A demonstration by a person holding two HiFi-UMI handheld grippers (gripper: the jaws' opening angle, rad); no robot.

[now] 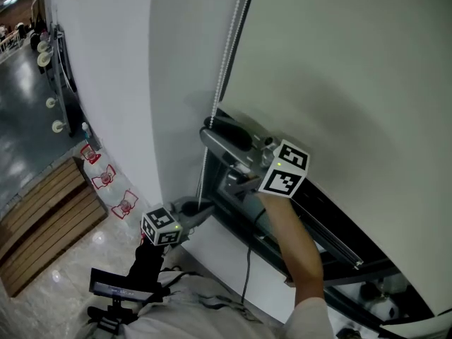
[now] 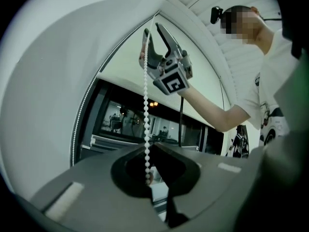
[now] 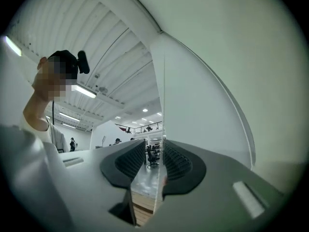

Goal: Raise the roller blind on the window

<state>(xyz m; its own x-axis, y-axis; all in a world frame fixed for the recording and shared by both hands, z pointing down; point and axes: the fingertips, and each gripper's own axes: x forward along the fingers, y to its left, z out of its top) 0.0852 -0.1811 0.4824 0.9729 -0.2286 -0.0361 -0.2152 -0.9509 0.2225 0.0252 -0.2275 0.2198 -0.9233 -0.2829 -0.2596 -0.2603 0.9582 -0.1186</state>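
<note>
The roller blind hangs pale and smooth over the upper part of the window, next to a plain white wall. Below its bottom edge the dark glass reflects a lit room. The bead chain drops straight down along the blind's edge. The left gripper is low by the sill and points level, its jaws closed on the chain. The right gripper is higher up beside the chain, its jaws apart with nothing pressed between them. Far below lie a glossy grey floor and wooden boards. Overhead is a ribbed white ceiling with strip lights.
</note>
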